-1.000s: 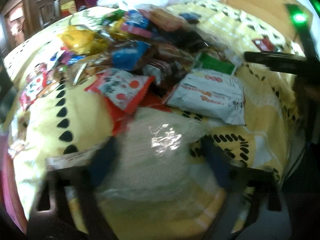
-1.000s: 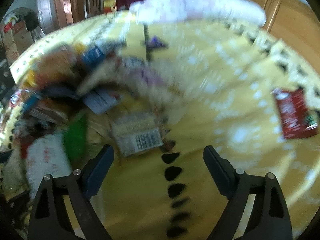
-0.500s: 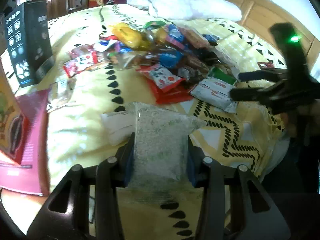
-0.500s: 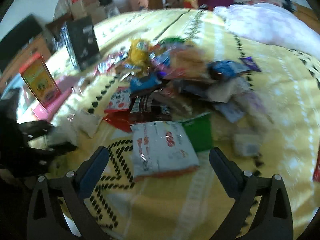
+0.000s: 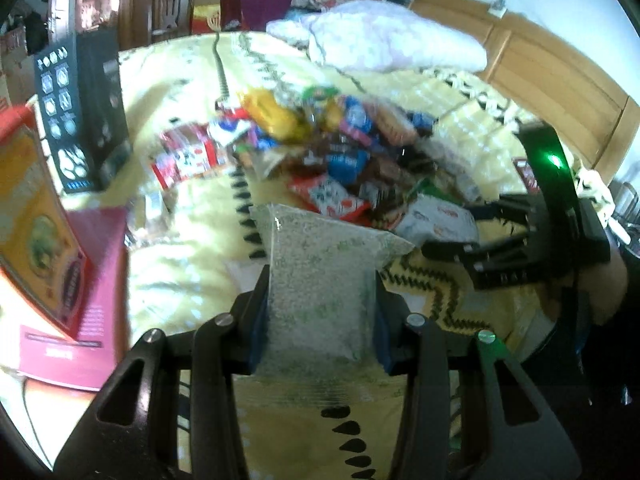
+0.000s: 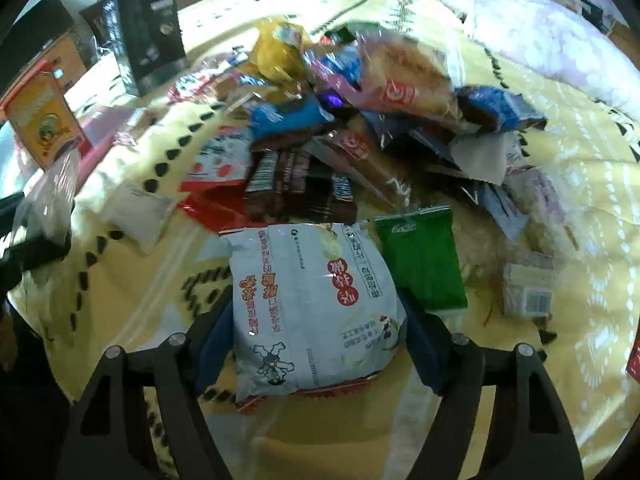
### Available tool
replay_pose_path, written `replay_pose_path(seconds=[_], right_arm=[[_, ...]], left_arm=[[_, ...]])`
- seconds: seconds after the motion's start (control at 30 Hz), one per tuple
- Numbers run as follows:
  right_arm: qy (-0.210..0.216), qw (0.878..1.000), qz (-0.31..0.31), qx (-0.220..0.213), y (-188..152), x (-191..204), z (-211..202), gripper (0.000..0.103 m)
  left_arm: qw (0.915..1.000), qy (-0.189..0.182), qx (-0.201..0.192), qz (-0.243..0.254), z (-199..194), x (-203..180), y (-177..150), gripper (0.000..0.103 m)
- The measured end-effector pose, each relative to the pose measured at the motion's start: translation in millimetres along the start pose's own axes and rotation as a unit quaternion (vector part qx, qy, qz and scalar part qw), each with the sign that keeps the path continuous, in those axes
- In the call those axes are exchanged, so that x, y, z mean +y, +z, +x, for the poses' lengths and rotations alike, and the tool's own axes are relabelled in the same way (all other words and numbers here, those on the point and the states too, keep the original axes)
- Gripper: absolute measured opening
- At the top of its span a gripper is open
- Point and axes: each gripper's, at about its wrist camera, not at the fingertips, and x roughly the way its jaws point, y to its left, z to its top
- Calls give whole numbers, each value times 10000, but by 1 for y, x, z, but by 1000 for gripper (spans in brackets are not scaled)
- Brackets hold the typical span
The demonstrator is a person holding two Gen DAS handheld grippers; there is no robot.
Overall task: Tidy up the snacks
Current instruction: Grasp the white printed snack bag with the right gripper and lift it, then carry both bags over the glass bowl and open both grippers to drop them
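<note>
Now the left gripper [image 5: 320, 312] pinches a clear, crinkly bag of pale grains [image 5: 320, 276] between both pads, held above the yellow patterned bedspread [image 5: 188, 208] — a second ago its jaws stood wider around it. The right gripper [image 6: 316, 336] has just been closing on a puffy white packet [image 6: 312, 304] with red print, lying flat at the near edge of the glossy snack pile [image 6: 340, 120]; its pads meet the packet's sides.

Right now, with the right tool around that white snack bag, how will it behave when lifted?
The white snack bag looks puffy, so probably light and squashy. Its glossy film may slip in the right tool, whose jaws have just been closing around it. The ends overhang, so they may droop.
</note>
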Motion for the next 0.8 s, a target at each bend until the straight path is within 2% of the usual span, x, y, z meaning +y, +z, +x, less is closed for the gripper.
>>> replay_pose_path(seconds=[0.13, 0.23, 0.3, 0.4, 0.5, 0.57, 0.67, 0.7, 0.8], right_arm=[[-76, 9981, 198, -575, 5, 6, -50, 78], [-169, 9943, 224, -1028, 20, 14, -86, 78], [-181, 9904, 157, -1360, 37, 25, -110, 79], [30, 9829, 9, -1839, 75, 53, -138, 79], [497, 9728, -267, -2248, 118, 95, -163, 79], [860, 9662, -475, -2385, 145, 128, -172, 79], [1451, 9556, -829, -2426, 186, 189, -171, 79], [1684, 9515, -955, -2389, 200, 213, -169, 79], [2182, 9433, -1236, -2176, 232, 277, -155, 79]], left_arm=[[9993, 85, -346, -63, -28, 4, 12, 43], [9965, 270, -755, -221, -65, 20, 26, 43], [9941, 411, -943, -334, -83, 33, 35, 43], [9860, 717, -1354, -662, -128, 65, 48, 43], [9760, 1091, -1636, -932, -167, 100, 55, 43], [9648, 1468, -1833, -1180, -196, 131, 56, 43], [9444, 2090, -1959, -1613, -233, 183, 51, 43], [9405, 2189, -1952, -1716, -238, 194, 48, 43], [9207, 2637, -1825, -2224, -259, 249, 38, 43]])
